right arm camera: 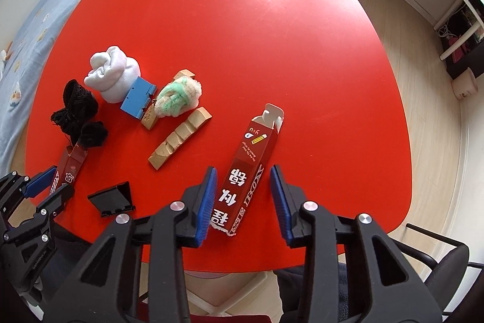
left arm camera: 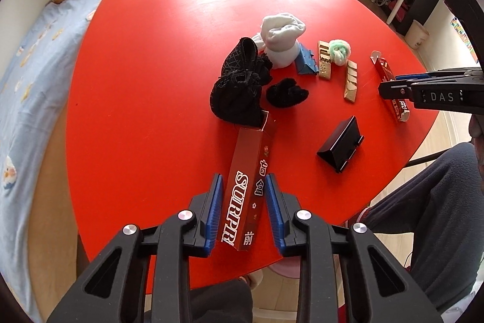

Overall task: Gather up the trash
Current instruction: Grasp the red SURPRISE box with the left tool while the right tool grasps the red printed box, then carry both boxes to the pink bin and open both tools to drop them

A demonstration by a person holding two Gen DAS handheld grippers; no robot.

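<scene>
At the near edge of the red counter (left arm camera: pixel 145 74), the left gripper (left arm camera: pixel 244 176) points steeply down with its jaws astride a long red carton (left arm camera: pixel 249 153) printed "SURPRI", its far end against a black sock (left arm camera: pixel 239 93); one blue pad's tip meets the carton and counter shows along the other side, so the jaws are released, not clamped. Further right, past a black stand (left arm camera: pixel 340 146), the right gripper (right arm camera: pixel 243 169) straddles a second red carton (right arm camera: pixel 257 147) with a gap on one side.
</scene>
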